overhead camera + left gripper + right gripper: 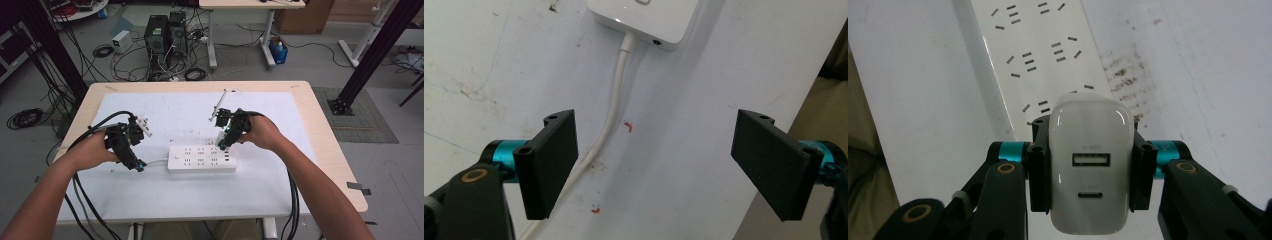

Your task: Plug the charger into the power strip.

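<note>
White plastic power strip: a long rectangular white power strip (202, 159) with rows of sockets lies flat near the middle of the white-covered table (280, 195), between the person's two hands.
Charger: a small white rounded plastic wall charger (1091, 167) is clamped by its two sides between the right gripper (227, 134) jaws, port face toward the camera, probably so its hidden plug side faces the sockets.
Charger position: it is over the strip's right end; whether it touches the strip cannot be told.
Left gripper: the left gripper (656, 160) has its jaws spread wide and holds nothing; it sits by the strip's left end, straddling the white cord (611, 117), seemingly ready to steady the strip.
Right gripper view adds: the charger's two ports, one rectangular and one small oval, and the socket slots just beyond.
Left gripper view adds: the cord entering the strip's end, and small red marks on the table cover.
High view adds: both forearms and the overall layout.
</note>
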`<action>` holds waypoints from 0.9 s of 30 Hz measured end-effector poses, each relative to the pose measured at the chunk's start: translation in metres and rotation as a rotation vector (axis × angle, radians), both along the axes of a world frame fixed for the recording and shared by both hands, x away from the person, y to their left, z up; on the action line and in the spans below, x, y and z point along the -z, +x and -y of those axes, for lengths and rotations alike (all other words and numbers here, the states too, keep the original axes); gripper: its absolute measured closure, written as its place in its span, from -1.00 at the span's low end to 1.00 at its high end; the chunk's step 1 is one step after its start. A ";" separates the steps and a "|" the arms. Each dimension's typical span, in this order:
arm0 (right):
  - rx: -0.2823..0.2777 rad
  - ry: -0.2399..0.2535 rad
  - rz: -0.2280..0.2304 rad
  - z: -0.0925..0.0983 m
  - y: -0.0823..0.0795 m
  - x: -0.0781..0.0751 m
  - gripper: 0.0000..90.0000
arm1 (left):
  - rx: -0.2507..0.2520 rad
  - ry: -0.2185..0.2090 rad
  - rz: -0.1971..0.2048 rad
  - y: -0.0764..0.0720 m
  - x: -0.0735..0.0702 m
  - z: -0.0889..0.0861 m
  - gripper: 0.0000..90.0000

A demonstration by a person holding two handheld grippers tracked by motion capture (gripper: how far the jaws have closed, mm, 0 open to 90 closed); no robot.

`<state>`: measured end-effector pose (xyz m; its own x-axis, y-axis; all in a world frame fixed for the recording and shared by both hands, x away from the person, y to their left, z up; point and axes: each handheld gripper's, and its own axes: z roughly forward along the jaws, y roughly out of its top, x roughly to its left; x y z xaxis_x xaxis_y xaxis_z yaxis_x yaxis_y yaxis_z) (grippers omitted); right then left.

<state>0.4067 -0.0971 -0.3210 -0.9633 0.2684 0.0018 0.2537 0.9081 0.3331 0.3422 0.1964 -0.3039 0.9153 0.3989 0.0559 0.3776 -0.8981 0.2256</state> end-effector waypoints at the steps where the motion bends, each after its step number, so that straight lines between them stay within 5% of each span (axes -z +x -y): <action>1: -0.009 -0.008 0.000 -0.004 0.000 0.002 0.38 | -0.004 0.002 0.000 0.000 0.002 0.000 -0.58; 4: -0.052 -0.006 0.010 -0.013 0.002 0.009 0.38 | -0.018 -0.004 0.001 -0.002 0.008 0.001 -0.58; 11: -0.122 -0.075 -0.012 -0.029 0.008 0.025 0.38 | -0.023 0.004 0.001 -0.001 0.013 -0.001 -0.58; 27: -0.280 -0.241 0.026 -0.050 0.009 0.045 0.39 | -0.045 -0.007 -0.011 -0.004 0.023 -0.005 -0.58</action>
